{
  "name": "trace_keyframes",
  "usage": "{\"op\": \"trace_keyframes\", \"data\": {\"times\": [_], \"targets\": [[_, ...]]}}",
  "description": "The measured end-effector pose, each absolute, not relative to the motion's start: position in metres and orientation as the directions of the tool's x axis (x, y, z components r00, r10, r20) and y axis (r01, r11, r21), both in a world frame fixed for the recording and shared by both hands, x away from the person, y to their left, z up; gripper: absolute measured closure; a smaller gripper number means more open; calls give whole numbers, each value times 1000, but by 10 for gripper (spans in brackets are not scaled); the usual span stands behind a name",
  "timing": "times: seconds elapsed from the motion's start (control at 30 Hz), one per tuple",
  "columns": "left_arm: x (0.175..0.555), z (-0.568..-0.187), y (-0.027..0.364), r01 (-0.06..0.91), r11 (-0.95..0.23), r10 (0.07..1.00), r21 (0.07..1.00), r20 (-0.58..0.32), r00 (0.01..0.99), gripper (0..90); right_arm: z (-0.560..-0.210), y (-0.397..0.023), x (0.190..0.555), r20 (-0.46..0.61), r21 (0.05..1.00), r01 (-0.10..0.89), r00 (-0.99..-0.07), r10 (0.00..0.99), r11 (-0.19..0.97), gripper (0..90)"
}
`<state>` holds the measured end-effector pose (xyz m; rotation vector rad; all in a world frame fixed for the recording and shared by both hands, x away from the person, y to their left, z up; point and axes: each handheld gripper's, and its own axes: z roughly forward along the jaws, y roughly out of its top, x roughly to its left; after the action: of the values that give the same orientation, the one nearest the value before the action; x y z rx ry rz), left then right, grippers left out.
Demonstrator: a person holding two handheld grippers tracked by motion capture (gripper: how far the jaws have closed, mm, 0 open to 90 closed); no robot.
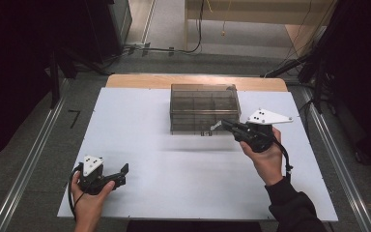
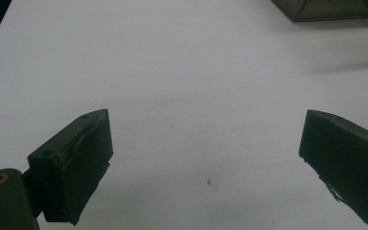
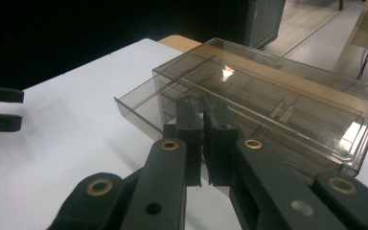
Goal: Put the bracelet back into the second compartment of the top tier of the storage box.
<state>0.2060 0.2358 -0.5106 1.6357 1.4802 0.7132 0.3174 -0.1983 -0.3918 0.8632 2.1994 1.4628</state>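
Organizer box: we call the smoky clear drawer box (image 1: 204,107) the main thing here; it sits upper centre of the high view, on the far half of the counter.
Right fingers: in the right gripper view we see our right gripper (image 3: 202,112) with its fingers (image 3: 188,139) closed to a thin slit; whether they pinch anything we cannot tell.
Right gripper place: its tips sit at the front of the box, lower centre of the right gripper view, over a drawer (image 3: 146,108) that stands pulled out toward the left of the frame. In the high view the gripper is right of centre, at the box's lower right corner.
Left fingers: in the left gripper view our left gripper (image 2: 206,143) is spread wide, one finger (image 2: 74,165) at lower left and the other at lower right, with bare counter between them and nothing held.
Left gripper place: lower left of the high view, resting low over the counter, well apart from the box.
Hands: our right hand (image 1: 265,157) and left hand (image 1: 91,195) come in from the bottom edge.
Counter: white sheet (image 1: 174,169) over a wooden top, whose far edge shows beyond the box.
Box corner: it shows at the upper right of the left gripper view.
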Motion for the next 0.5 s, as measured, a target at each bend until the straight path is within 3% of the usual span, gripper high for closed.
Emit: {"op": "trace_keyframes", "data": {"times": [0.5], "targets": [[206,-511,236,535,2,983,845,-101,156,49,-403,-192,335,29,903,319,-715,698,289,839]]}}
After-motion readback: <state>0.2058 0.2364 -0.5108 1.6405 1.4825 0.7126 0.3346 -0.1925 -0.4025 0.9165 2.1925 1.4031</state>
